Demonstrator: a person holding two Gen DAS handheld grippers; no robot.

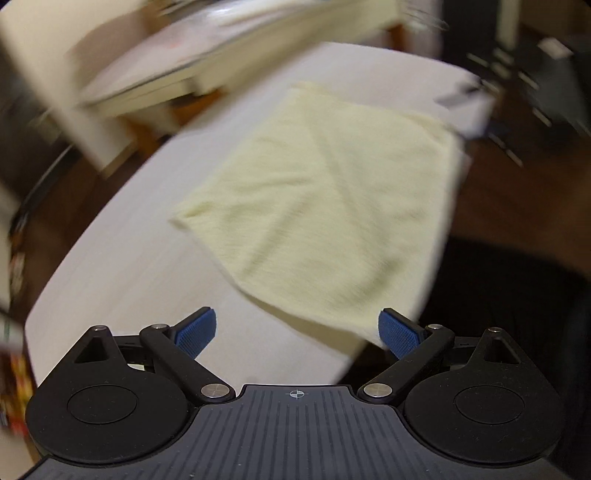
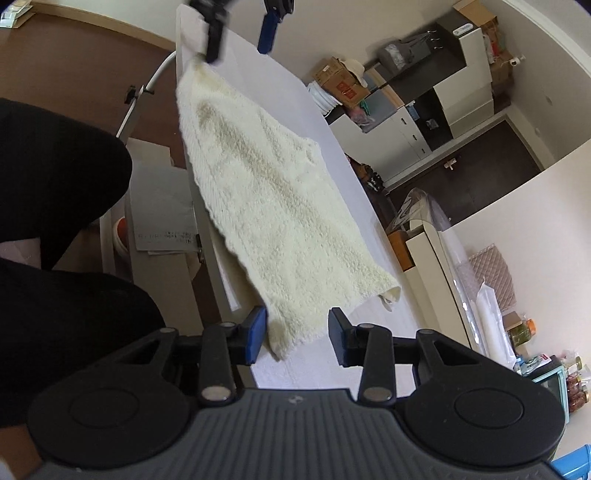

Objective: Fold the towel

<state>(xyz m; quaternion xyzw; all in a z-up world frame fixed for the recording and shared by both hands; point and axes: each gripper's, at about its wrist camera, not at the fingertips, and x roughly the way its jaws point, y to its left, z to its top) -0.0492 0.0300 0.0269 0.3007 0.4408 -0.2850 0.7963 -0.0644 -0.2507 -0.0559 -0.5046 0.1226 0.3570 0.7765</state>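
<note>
Towel is lying flat on the white tabletop. It is pale yellow and soft. In the left wrist view it is looking like a tilted square, with one corner pointing near and one side running along the right edge of the tabletop. That view is blurry, so small things are hard to see.

The left gripper is sitting just near the towel's near corner. Its two blue pads are standing wide apart and nothing is between them. The right pad is touching or just beside the towel's edge; I cannot tell which.

In the right wrist view the towel is stretching away along the tabletop, and its left side is hanging a little over the edge. The right gripper is waiting at the near end. Its pads are standing apart, and the towel's near corner is sitting between them, but they are not squeezing it. One small corner is folding under on the right side.

At the far end of that view the left gripper is showing again, open, just past the far end of the towel.

Boxes and a cabinet are standing far off by the wall.
</note>
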